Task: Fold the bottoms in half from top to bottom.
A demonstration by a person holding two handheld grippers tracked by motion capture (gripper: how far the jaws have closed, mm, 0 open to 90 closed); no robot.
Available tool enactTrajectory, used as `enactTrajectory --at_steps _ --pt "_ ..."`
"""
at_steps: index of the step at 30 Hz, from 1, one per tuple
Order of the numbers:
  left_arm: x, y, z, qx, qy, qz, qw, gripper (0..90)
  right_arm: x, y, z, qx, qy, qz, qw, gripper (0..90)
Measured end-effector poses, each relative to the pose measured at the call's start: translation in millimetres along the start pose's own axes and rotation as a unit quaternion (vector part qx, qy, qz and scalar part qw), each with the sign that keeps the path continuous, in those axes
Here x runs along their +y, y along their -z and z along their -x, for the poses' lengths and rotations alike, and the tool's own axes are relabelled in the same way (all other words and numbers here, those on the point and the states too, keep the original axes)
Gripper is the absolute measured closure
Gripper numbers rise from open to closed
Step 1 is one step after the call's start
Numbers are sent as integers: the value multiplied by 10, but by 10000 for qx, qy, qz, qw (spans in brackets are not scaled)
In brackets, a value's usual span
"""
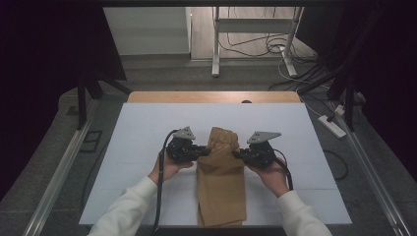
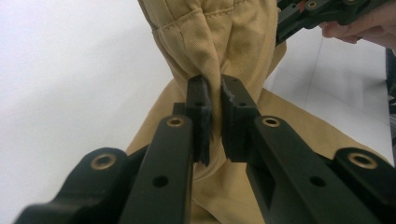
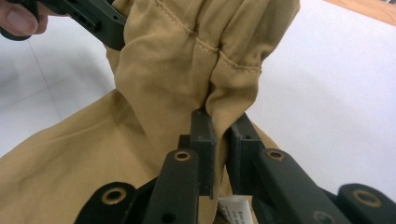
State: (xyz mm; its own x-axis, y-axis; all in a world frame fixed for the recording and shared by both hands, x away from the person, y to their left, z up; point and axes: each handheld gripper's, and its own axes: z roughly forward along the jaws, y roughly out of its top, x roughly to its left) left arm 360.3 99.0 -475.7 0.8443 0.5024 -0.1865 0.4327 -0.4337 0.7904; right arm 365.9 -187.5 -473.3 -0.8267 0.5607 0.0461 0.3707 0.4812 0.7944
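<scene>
High view: a white table (image 1: 147, 128) lies bare to the far, left and right of tan trousers (image 1: 221, 191) reaching its near edge. Left gripper (image 1: 202, 151) and right gripper (image 1: 238, 154) each pinch the raised waistband (image 1: 222, 137) edges.

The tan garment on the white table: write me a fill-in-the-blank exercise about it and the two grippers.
1. The tan garment lies on a table whose surface is ____.
2. The left gripper is shut on the garment's ____ edge, as seen from the high view.
3. The right gripper pinches a ____ of the fabric between its jaws.
4. The number of grippers holding the garment is ____.

Missing words: white; left; fold; two
</scene>
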Motion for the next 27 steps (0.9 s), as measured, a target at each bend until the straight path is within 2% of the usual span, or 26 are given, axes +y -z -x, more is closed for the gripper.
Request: enactTrajectory --at_steps 13,27 --pt "-119 36 91 -36 29 -73 10000 820 -52 35 -135 92 108 -59 9999 824" --pt "-185 55 186 -114 -45 -187 9998 818 -136 83 -233 227 116 -89 9996 827"
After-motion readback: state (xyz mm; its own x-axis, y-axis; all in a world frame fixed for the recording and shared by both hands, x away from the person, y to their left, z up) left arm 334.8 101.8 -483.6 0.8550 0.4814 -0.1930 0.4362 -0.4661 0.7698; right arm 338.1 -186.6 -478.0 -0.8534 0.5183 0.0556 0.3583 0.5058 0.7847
